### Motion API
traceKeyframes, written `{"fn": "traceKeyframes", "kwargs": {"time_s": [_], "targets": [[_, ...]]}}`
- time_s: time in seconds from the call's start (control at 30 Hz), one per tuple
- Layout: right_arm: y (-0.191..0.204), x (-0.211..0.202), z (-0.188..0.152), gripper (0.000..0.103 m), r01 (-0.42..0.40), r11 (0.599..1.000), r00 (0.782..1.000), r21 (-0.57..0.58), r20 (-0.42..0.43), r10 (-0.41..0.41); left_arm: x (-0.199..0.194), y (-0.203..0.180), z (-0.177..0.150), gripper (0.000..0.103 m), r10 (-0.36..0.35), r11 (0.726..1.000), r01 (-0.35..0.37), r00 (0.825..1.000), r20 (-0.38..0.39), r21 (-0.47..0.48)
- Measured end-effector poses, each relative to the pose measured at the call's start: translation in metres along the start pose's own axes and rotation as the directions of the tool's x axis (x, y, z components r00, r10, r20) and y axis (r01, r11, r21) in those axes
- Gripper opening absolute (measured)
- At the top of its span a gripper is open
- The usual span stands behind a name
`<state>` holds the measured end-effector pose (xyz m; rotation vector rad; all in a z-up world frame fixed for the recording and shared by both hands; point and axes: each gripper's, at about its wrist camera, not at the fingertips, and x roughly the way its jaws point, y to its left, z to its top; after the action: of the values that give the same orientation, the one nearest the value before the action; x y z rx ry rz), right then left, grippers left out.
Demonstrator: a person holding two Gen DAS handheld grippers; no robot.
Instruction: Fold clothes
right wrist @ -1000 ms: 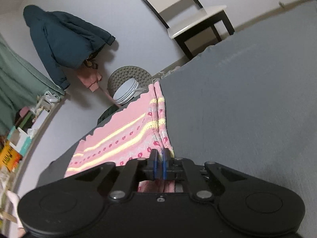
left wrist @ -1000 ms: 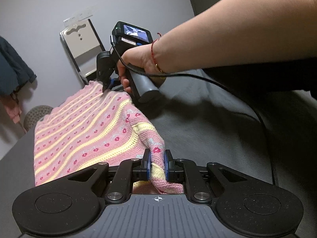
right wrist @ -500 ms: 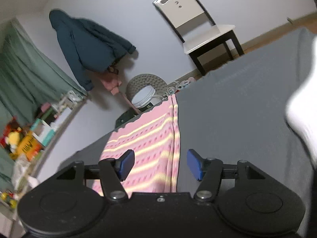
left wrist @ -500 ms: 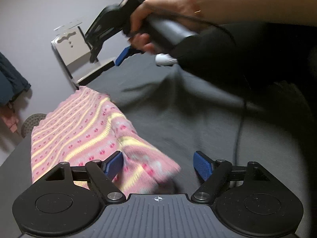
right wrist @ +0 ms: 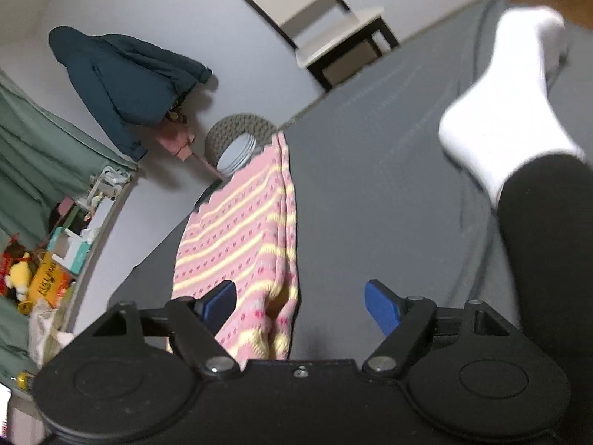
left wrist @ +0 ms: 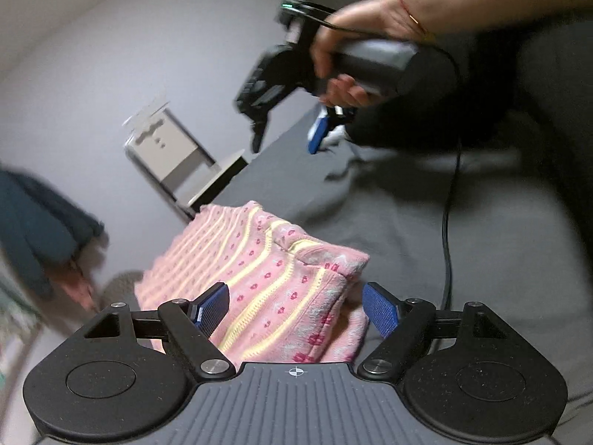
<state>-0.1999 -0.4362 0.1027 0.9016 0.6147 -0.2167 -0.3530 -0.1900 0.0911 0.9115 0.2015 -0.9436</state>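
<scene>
Pink sweater (left wrist: 259, 270) with yellow stripes and red dots; dark grey bed (right wrist: 370, 185); blue-padded fingers (left wrist: 378, 309).

Chair (right wrist: 326, 26) by wall; dark jacket (right wrist: 122, 78) hanging; white sock (right wrist: 507, 111) on grey bedsheet (right wrist: 370, 185).

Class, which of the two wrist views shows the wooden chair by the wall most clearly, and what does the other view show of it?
The right wrist view: the chair shows its pale backrest, seat and dark legs, though slightly blurred. In the left wrist view the chair is smaller and more blurred, its lower part hidden behind the grey bed.
</scene>
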Motion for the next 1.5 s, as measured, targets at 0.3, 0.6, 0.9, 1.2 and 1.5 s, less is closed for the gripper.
{"fn": "traceKeyframes", "kwargs": {"time_s": [0.3,0.6,0.9,1.2,1.5], "targets": [[-0.003,0.01,-0.008,0.076,-0.012,1.0,0.999,-0.016,-0.051,0.011,0.009,-0.011,0.0,0.043,0.029,0.96,-0.029,1.0,0.007,0.277],[0.002,0.011,-0.013,0.076,-0.018,0.999,0.998,-0.045,-0.066,0.015,0.012,-0.033,-0.01,0.043,0.082,0.876,-0.072,0.997,-0.001,0.477],[-0.001,0.016,-0.015,0.077,-0.003,0.999,0.997,-0.038,-0.078,0.0,-0.009,-0.008,-0.001,0.006,-0.065,0.966,0.081,0.995,-0.074,0.244],[0.027,0.006,-0.022,0.077,-0.085,0.973,0.996,-0.216,-0.059,0.074,-0.02,-0.014,-0.014,0.024,0.028,0.971,-0.016,0.998,-0.05,0.237],[0.105,0.007,-0.084,0.076,-0.468,0.683,0.881,-0.561,-0.361,0.306,-0.076,0.032,-0.043,0.084,0.179,0.974,-0.153,0.971,-0.16,0.166]]}}
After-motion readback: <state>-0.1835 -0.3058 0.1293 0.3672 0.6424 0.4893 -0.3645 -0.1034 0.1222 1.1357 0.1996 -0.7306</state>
